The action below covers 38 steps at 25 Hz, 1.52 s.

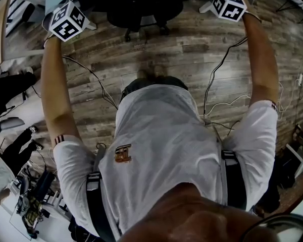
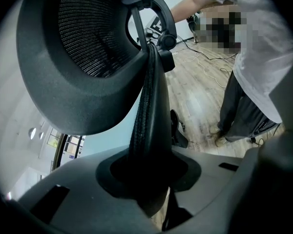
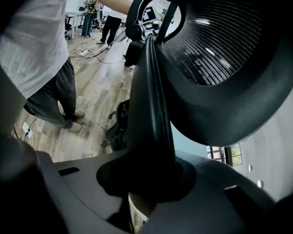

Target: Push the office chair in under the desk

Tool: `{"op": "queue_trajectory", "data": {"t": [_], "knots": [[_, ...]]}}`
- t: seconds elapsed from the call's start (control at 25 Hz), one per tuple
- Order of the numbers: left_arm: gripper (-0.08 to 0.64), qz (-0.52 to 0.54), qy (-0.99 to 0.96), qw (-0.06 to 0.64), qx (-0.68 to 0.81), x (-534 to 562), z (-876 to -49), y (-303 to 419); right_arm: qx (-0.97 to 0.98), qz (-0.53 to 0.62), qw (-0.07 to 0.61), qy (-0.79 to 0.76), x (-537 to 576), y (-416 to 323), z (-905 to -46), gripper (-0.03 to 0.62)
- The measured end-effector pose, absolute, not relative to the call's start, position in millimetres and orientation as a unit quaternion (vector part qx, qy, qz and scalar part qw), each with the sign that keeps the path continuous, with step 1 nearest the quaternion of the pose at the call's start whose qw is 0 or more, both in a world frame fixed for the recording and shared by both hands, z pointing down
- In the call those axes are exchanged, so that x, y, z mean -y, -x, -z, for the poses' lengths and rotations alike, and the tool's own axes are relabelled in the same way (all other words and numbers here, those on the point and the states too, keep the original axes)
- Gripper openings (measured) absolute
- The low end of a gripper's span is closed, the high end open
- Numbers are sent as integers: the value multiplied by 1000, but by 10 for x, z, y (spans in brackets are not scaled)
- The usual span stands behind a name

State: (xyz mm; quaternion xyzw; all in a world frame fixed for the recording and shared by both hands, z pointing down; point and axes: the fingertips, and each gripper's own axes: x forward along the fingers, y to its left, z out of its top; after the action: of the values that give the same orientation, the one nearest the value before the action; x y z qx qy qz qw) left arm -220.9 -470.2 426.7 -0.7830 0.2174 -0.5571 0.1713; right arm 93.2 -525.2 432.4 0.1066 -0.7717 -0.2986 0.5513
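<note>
In the head view, the person's bare arms reach forward, the left hand-held gripper [image 1: 68,20] and the right hand-held gripper [image 1: 228,4] each showing its marker cube. Between them, a black mesh office chair [image 1: 141,6] stands on the brown wooden plank floor [image 1: 192,49], straight ahead of the person. Thin cables [image 1: 212,79] trail over the boards. In the left gripper view, the left hand-held gripper [image 2: 149,179] has its grey jaws clamped on the dark, stitched side edge of the chair's backrest [image 2: 151,126], below the curved mesh headrest [image 2: 88,48]. In the right gripper view, the right hand-held gripper [image 3: 146,179] is likewise clamped on the opposite backrest edge [image 3: 154,116]. The chair's wheeled base [image 3: 117,126] rests on the floor beyond it.
</note>
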Motion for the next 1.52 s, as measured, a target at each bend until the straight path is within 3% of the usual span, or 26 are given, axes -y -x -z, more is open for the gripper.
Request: {"op": "queue_trajectory", "data": {"t": [0.2,0.28,0.48,0.92,1.12,1.44,1.52], "knots": [[169,556,774,179,-244,4728,-4285,2212,771,298,549,-124,5260,-941,-4331,101],[213,558,771,180,-249,4703,-4282,2216,771,289,552,-132,5255,-956,-4338,147],[235,542,776,184,-266,4644,-4159,2216,775,280,548,-142,5222,-1016,-4288,206],[250,492,785,221,-306,4359,-3615,2163,799,276,502,-183,4983,-1202,-3744,219],[250,421,811,231,-333,4199,-3291,2061,833,264,434,-220,4827,-1179,-3427,219],[249,236,870,217,-374,3875,-2737,1679,893,241,263,-274,4355,-934,-2812,218],[219,176,882,211,-382,3756,-2593,1554,903,253,223,-265,4193,-828,-2720,218]]}}
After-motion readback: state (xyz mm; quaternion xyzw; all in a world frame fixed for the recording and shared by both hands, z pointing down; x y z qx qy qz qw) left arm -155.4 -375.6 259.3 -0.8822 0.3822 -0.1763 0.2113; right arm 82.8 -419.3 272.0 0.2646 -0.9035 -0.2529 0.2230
